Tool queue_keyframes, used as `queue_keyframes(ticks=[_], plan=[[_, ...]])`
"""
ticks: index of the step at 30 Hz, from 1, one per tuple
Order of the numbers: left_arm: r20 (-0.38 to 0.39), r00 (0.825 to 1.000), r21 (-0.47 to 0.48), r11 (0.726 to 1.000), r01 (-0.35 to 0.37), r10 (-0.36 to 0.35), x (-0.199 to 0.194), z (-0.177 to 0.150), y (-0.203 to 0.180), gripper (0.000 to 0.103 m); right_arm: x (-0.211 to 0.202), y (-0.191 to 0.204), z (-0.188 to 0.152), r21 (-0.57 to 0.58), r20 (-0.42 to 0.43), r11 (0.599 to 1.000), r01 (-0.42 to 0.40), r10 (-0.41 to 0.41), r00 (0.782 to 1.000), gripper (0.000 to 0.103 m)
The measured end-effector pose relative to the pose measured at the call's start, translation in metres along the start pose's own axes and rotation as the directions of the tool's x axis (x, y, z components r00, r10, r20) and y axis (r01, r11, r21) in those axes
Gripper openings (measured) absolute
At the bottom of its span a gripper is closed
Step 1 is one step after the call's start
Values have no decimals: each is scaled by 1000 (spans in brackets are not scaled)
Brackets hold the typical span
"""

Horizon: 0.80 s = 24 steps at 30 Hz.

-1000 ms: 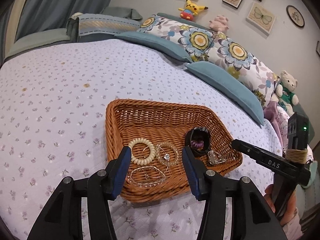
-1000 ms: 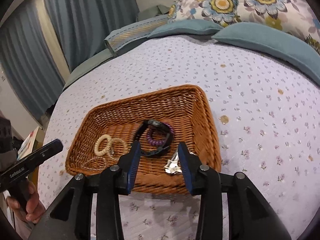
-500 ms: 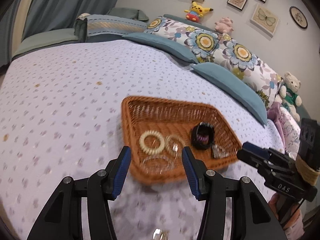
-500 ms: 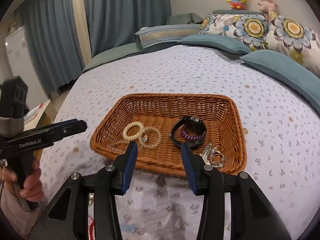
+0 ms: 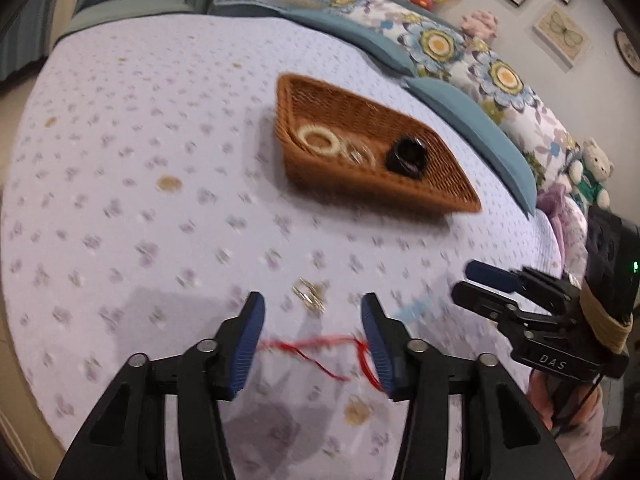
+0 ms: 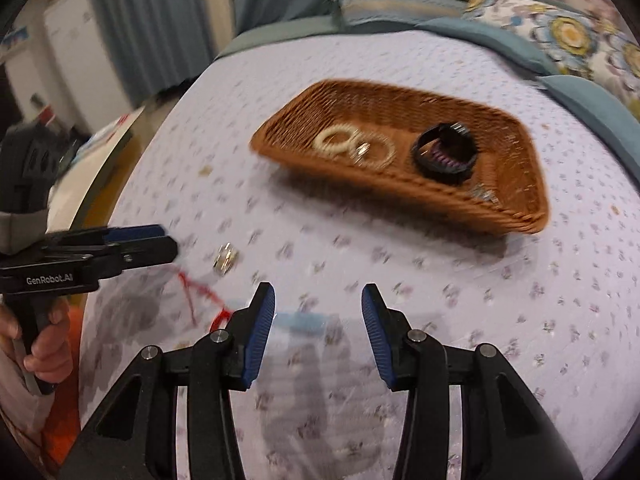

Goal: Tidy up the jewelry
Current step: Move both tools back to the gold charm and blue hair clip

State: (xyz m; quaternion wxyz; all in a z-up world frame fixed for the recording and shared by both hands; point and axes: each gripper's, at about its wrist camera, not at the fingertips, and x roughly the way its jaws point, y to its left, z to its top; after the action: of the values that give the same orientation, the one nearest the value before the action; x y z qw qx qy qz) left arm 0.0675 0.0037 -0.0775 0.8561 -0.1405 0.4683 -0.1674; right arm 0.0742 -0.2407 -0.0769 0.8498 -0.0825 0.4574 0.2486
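Observation:
A wicker basket (image 5: 380, 184) (image 6: 400, 184) sits on the bed and holds a cream bead bracelet (image 5: 318, 142) (image 6: 335, 142), clear bracelets (image 5: 360, 152) (image 6: 376, 150) and a black watch (image 5: 408, 156) (image 6: 444, 156). On the bedspread nearer to me lie a red string (image 5: 316, 350) (image 6: 196, 288), small metal rings (image 5: 308, 294) (image 6: 226, 258) and a pale blue piece (image 5: 412, 308) (image 6: 300, 320). My left gripper (image 5: 312, 308) (image 6: 170, 240) hovers over the red string with its jaws closing, pads clear of it. My right gripper (image 6: 318, 296) (image 5: 462, 280) is open above the blue piece, holding nothing.
Blue and floral pillows (image 5: 460, 116) line the head of the bed, with plush toys (image 5: 592, 176) at the right edge. Curtains (image 6: 152, 20) hang beyond the bed's far side. The bed's near-left edge (image 6: 104, 184) drops off beside the left gripper. A hand (image 6: 44, 344) holds the left gripper's handle.
Both grippers have pulled back from over the basket toward the near bedspread and sunk lower. The red string, rings and blue piece have come into view. The left jaws have narrowed slightly.

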Motion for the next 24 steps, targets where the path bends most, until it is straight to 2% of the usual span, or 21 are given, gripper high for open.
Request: queue_keyframes(ticks=[3,6,12,16,20,24], plan=[[-48,999,13,1000,-1,2,16,-9,-7,35,13,-6,-1,12,-29,1000,-22,23,999,48],[-83,996,14,1000,-20,21,33,-11,-9,28,25,-17,2,73,-38,994,-80,82,996,48],[-79,996,-4,1000,-29,29,50,-1,-8,27,41,-26,2,138,-57,980,-145,154,986,48],[-72,996,31,998,-50,53,59,0,-16,24,43,-20,1,124,-75,977,-175,185,980,48],[-63,993,88,992,-89,95,61,2,-20,10,45,-11,-3,98,-98,975,-201,210,973,48],[-65,993,114,989,-95,103,56,-1,-21,11,40,-1,-14,61,-125,971,-232,238,963,48]])
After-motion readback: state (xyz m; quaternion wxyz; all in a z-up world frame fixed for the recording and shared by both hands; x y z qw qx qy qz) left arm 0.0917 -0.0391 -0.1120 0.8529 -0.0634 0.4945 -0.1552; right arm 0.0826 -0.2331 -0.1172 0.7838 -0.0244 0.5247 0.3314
